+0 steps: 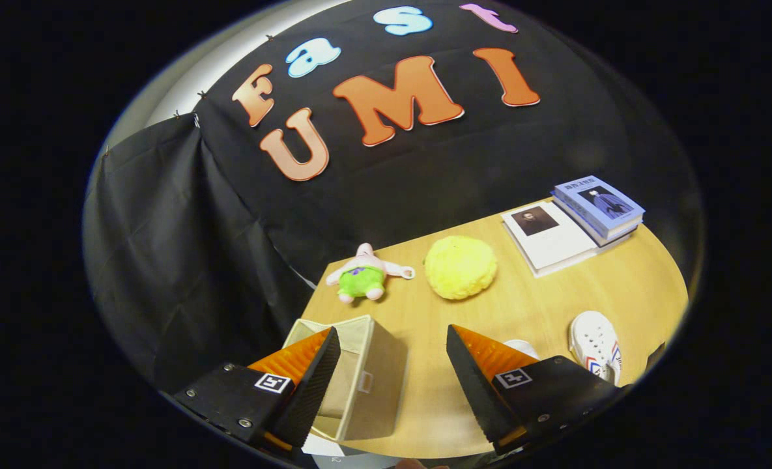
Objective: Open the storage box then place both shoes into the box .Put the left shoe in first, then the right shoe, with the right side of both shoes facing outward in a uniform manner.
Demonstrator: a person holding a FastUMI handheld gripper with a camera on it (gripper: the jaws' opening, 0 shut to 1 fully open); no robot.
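Hovering with fingers spread and empty, the gripper [392, 365] faces the already open storage box [359, 384]; next, I judge, swing to the white sneaker [594, 342] at three o'clock.

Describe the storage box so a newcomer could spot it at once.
Start at the wooden table before the black cloth wall. At its near corner, by the hand-held gripper whose open fingers hold nothing, sits the storage box. It is beige fabric, square and open-topped, unlike the plush toys beyond it.
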